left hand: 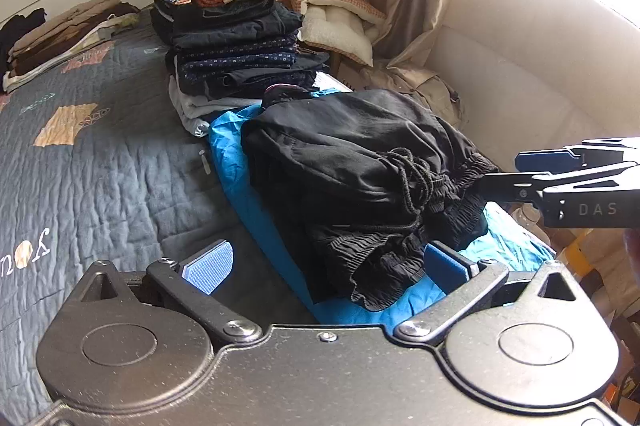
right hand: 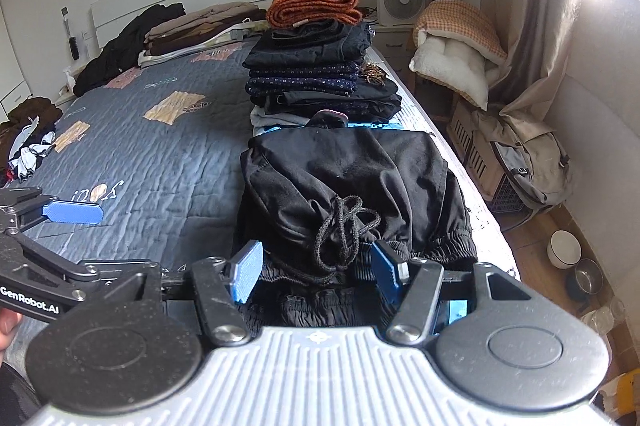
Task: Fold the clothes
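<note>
The right gripper (right hand: 316, 276) stands about half open, its ribbed blue pads either side of the gathered waistband and knotted drawcord (right hand: 342, 230) of the black trousers (right hand: 352, 170); the pads look clear of the cloth, so nothing is pinched yet. The left gripper (left hand: 328, 266) is spread wide, one pad over the quilt and the other at the trousers' ruffled hem — also holding nothing. The trousers lie as a thick, soft, matte bundle on a slick bright blue garment (left hand: 236, 162) along the right-hand edge of the bed (right hand: 168, 154), probably so that they sit in line with the finished stack. That stack (right hand: 316, 74) rises just beyond them along the same edge — dark flat folds topped by a nubby orange knit (right hand: 316, 4). A looser brown pile (right hand: 200, 26) lies towards the headboard.
</note>
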Demonstrator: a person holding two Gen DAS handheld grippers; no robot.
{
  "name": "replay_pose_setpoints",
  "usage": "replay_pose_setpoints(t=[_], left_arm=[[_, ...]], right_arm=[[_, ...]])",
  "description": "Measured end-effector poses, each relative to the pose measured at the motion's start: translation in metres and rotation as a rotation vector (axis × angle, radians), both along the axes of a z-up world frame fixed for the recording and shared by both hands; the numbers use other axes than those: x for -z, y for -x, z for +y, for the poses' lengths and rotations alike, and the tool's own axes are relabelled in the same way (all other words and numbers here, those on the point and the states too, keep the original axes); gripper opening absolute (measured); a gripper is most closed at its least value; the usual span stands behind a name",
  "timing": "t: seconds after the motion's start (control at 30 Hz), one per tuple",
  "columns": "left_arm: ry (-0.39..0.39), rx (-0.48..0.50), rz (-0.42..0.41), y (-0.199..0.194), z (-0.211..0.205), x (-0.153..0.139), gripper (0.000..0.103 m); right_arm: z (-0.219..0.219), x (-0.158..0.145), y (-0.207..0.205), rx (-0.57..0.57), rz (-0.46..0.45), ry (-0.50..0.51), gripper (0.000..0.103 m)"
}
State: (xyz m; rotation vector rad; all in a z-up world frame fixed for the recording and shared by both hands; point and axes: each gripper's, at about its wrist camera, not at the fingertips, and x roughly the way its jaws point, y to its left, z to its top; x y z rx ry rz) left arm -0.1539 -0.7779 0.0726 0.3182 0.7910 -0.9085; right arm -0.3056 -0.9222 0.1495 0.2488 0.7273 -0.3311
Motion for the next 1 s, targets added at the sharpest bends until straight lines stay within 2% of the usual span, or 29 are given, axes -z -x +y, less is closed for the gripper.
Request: replay_pose_setpoints(t=[0.5, 1.0], left_arm=[[0.016, 0.016, 0.015, 0.021, -0.014, -0.013, 0.103], [0.105, 0.035, -0.023, 0.027, -0.007, -0.016, 0.102]], right_arm=[[-0.017, -0.013, 0.010, 0.004, 0.008, 0.015, 0.059], [-0.022, -0.011, 0.015, 0.010, 0.004, 0.006, 0.059]])
